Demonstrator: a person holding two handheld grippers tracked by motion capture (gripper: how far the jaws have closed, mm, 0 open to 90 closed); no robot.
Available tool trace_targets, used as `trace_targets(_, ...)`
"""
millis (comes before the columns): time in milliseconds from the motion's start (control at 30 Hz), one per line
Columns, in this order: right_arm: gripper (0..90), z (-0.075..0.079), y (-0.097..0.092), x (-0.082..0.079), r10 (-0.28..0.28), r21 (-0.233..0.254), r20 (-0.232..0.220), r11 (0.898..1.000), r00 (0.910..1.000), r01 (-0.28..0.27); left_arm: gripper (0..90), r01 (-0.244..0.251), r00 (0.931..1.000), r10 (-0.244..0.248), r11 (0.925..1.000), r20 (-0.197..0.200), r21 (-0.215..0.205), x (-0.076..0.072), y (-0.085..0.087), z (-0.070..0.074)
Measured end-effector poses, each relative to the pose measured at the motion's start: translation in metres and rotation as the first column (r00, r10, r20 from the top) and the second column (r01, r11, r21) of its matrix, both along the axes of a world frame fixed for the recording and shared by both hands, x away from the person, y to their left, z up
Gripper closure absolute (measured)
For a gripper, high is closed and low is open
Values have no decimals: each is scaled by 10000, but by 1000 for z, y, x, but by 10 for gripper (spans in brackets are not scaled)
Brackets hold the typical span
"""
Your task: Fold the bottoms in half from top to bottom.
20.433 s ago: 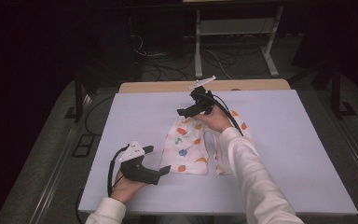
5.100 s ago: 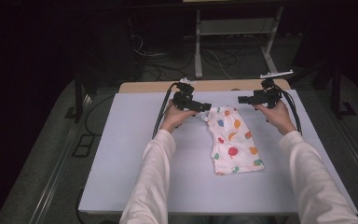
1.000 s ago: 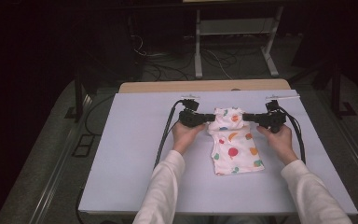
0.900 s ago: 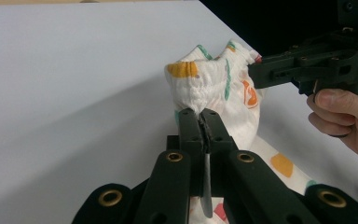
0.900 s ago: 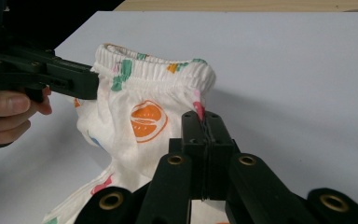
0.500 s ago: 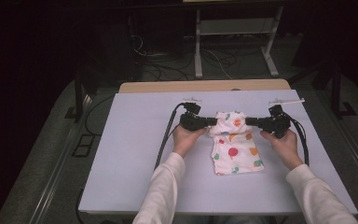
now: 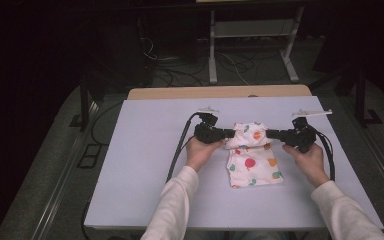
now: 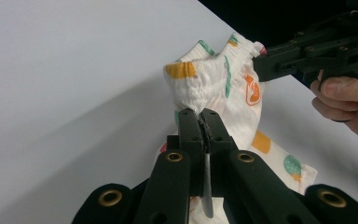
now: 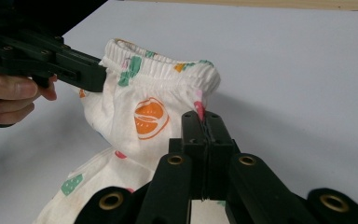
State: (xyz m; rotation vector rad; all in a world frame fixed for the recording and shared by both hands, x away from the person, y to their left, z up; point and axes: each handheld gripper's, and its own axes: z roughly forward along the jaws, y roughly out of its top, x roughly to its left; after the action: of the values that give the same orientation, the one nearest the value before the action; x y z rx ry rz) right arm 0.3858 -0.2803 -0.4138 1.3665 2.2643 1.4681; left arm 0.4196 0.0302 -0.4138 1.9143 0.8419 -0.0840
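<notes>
The small printed garment (image 7: 252, 155) lies near the middle of the table (image 7: 145, 150), a little toward the right edge, and its elastic waistband end is now raised off the surface toward the far edge. The left gripper (image 7: 228, 134) has its jaws pressed together on one side of the waistband, and the right gripper (image 7: 271, 133) pinches the other side in the same way — in each gripper view the cloth is squeezed between the black jaws. Compared with a second ago, the right hand (image 7: 307, 156) has drifted slightly outward and the waistband looks stretched wider between the two grips. I judge this prepares a fold of the top part over the lower half — which rests flat.
</notes>
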Motion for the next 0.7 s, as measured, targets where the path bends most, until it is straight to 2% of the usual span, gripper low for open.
trace_targets(133,877,-1,-2,-4,-21,86,1,10000,10000,21,879,136,9999,-137,9999,42,63,-4,-1,0)
trace_targets(300,877,-4,-1,-10,18,0,-57,10000,10000,-18,879,232,9997,-233,9987,16,448,-8,-3,-2)
trace_targets(700,877,-9,-1,-18,-35,-243,-154,9997,9999,31,879,478,9985,-491,9977,258,475,-18,-5,-6)
